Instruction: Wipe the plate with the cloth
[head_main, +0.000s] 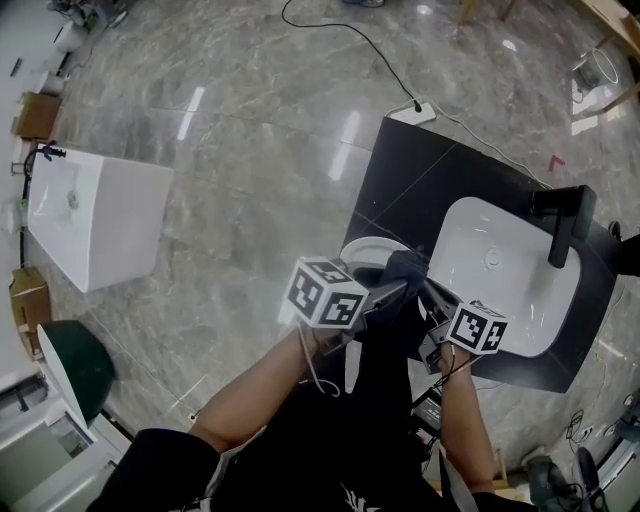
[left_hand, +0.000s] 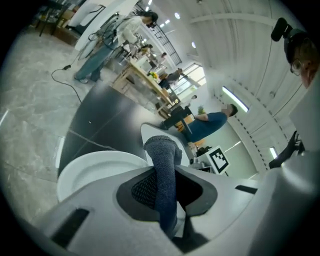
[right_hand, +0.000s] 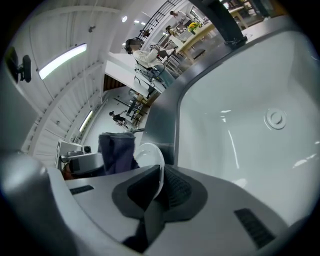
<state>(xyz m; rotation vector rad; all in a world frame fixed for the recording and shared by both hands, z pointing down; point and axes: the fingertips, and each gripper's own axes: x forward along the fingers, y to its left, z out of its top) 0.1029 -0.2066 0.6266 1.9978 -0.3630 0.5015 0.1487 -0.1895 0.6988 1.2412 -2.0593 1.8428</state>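
Observation:
A white plate (head_main: 364, 251) is held on edge over the left end of the dark counter (head_main: 400, 170). My right gripper (head_main: 428, 292) is shut on its rim; in the right gripper view the thin plate (right_hand: 150, 156) edge runs between the pads of this gripper (right_hand: 157, 186). My left gripper (head_main: 392, 291) is shut on a dark blue cloth (head_main: 406, 270). In the left gripper view the cloth (left_hand: 164, 165) stands up out of that gripper (left_hand: 167, 189), beside the plate (left_hand: 92, 170). The cloth (right_hand: 117, 151) hangs just left of the plate.
A white sink (head_main: 505, 275) with a black faucet (head_main: 565, 222) is set in the counter, right of the plate. On the marble floor lie a cable with a power strip (head_main: 417, 110) and a loose white basin (head_main: 95, 215). Cardboard boxes (head_main: 38, 115) stand at the left.

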